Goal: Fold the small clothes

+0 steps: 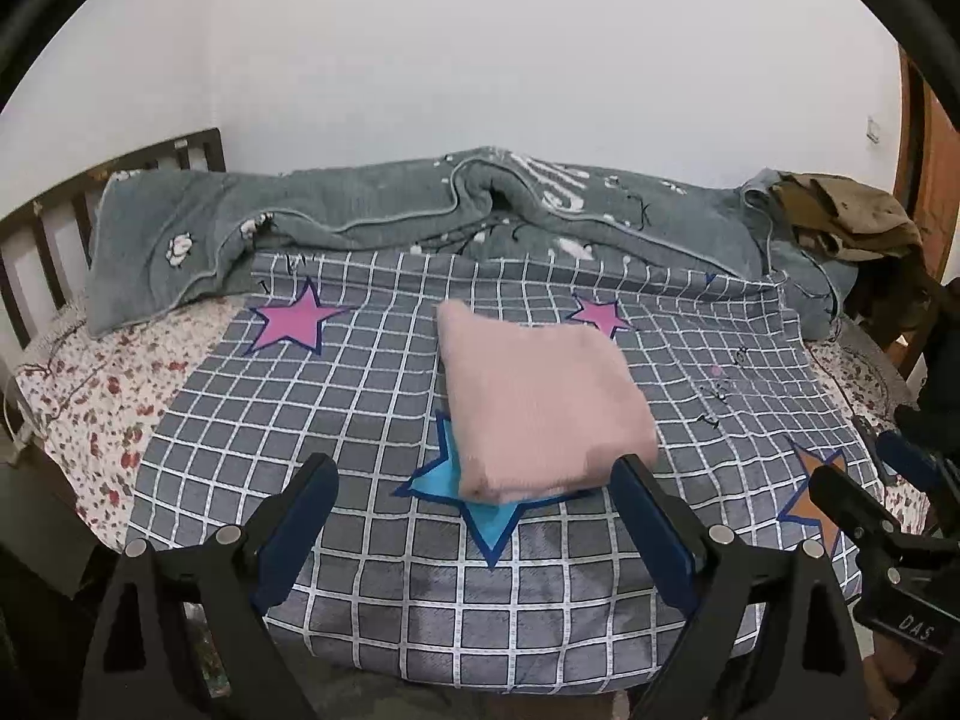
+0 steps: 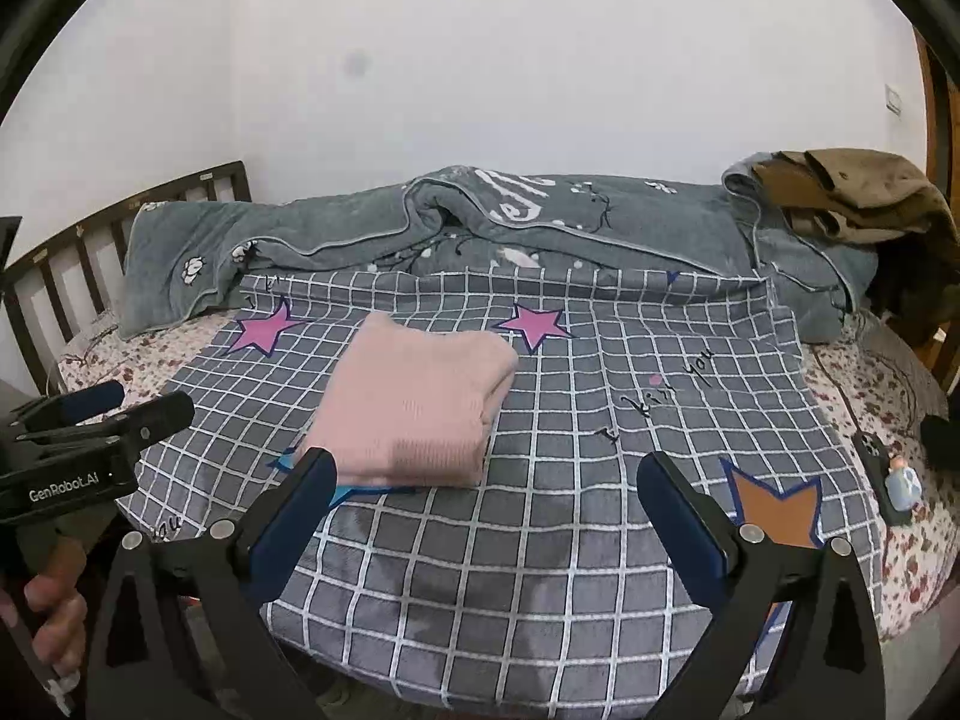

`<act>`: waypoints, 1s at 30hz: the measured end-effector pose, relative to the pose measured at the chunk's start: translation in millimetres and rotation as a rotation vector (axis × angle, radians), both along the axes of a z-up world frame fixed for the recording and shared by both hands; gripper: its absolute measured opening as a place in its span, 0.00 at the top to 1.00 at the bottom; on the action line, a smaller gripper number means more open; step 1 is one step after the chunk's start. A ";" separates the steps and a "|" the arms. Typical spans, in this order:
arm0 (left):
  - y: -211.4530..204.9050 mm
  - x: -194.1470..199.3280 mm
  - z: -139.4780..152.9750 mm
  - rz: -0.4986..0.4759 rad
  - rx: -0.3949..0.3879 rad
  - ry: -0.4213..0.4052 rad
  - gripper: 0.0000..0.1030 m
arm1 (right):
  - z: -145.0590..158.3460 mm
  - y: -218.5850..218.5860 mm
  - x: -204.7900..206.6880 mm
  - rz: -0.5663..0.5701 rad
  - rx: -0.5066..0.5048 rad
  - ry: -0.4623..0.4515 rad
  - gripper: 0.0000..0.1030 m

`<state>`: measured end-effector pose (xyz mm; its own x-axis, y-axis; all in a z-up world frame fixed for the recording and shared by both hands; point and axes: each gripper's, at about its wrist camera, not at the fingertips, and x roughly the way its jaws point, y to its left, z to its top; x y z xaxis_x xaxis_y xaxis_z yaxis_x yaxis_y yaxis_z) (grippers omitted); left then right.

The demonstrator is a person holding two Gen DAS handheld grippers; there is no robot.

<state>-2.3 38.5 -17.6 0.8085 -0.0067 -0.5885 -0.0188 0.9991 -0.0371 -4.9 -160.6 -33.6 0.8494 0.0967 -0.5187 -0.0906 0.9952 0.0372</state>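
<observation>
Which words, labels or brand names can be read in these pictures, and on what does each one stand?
"GenRobot.AI": on the side of the left gripper.
"DAS": on the body of the right gripper.
"I kiss you", handwritten style, partly unclear: on the checked blanket.
Large white letters on the grey quilt: folded, unreadable.

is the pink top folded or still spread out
Folded: the pink top lies as a compact, layered rectangle on the checked sheet, no gripper touching it.

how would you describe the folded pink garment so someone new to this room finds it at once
Start at the bed with the dark wooden slatted headboard, where a grey checked blanket with white grid lines and coloured stars is spread. Near its middle lies the folded pink knitted garment, covering part of a blue star. It is the only plain pink, neatly squared bundle; the other fabrics lie rumpled at the wall.
</observation>
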 end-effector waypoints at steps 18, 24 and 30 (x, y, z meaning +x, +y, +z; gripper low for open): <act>-6.8 -5.0 6.3 -0.005 0.023 -0.004 0.10 | 7.1 -10.9 -7.8 -0.012 0.035 -0.004 0.04; -5.4 -5.2 7.5 0.001 0.024 -0.008 0.10 | 9.4 -11.9 -9.7 -0.011 0.043 -0.007 0.04; -4.0 -5.4 7.9 0.000 0.024 -0.009 0.10 | 9.3 -11.2 -10.0 -0.014 0.040 -0.010 0.04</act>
<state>-7.8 34.5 -9.7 0.8135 0.0075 -0.5815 -0.0185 0.9997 -0.0129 -14.9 -171.8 -24.2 0.8562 0.1051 -0.5059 -0.0771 0.9941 0.0760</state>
